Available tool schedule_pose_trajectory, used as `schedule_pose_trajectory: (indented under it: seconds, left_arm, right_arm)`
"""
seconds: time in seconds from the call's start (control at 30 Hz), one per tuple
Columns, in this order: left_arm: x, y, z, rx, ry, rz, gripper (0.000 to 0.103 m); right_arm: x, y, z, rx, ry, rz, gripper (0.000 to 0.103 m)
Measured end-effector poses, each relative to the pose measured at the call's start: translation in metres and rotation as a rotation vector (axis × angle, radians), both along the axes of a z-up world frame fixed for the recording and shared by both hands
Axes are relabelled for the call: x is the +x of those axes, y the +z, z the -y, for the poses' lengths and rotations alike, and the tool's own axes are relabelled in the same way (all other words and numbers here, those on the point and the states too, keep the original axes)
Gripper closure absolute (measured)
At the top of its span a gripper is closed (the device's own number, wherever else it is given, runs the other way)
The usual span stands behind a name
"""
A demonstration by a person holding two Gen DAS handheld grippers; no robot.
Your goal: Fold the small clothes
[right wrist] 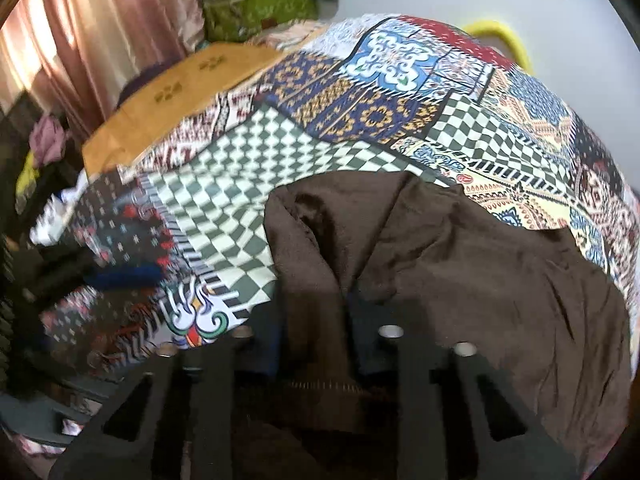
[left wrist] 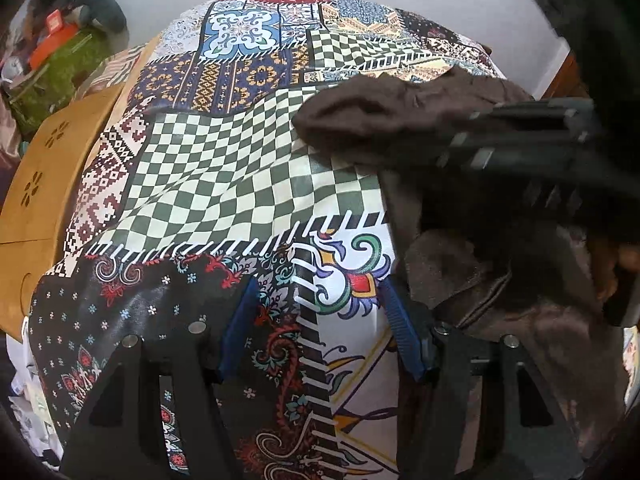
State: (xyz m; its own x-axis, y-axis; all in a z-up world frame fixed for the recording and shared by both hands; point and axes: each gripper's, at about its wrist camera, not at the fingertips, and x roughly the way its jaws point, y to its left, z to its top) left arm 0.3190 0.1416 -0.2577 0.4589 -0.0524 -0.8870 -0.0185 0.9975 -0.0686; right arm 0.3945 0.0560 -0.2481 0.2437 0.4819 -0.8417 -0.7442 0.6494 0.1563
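A dark brown garment lies rumpled on the patchwork-patterned cloth.

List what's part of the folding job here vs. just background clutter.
In the job:
- brown garment
- right gripper, jaws closed on a fold of it
- left gripper, jaws open over the patchwork cloth

Lying about:
- wooden board
- green bag
- pink curtain
- yellow ring

No readable text, label or number shows anywhere.
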Motion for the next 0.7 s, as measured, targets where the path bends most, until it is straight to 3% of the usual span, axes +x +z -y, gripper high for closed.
schedule_pose_trajectory:
  seconds: [0.27,0.47,0.57,0.7]
  left_arm:
    - [-0.01,-0.001,0.016,0.096,-0.008,0.008,0.04]
    - [-0.01,-0.004,0.02,0.125,0.026,-0.006,0.04]
    - [-0.008,-0.001,0.022,0.144,0.025,-0.011,0.04]
    - [-0.003,0.014,0.016,0.158,0.047,0.019,0.04]
  right_arm:
    - [0.013,0.026,0.049,0.141,-0.132,-0.007,0.093]
    - [0.033,0.025,0.09,0.12,-0.266,0.004,0.093]
    - [0.034,0.016,0.106,0.077,-0.274,-0.004,0.093]
    - [0.018,0.015,0.119,0.107,-0.23,-0.022,0.092]
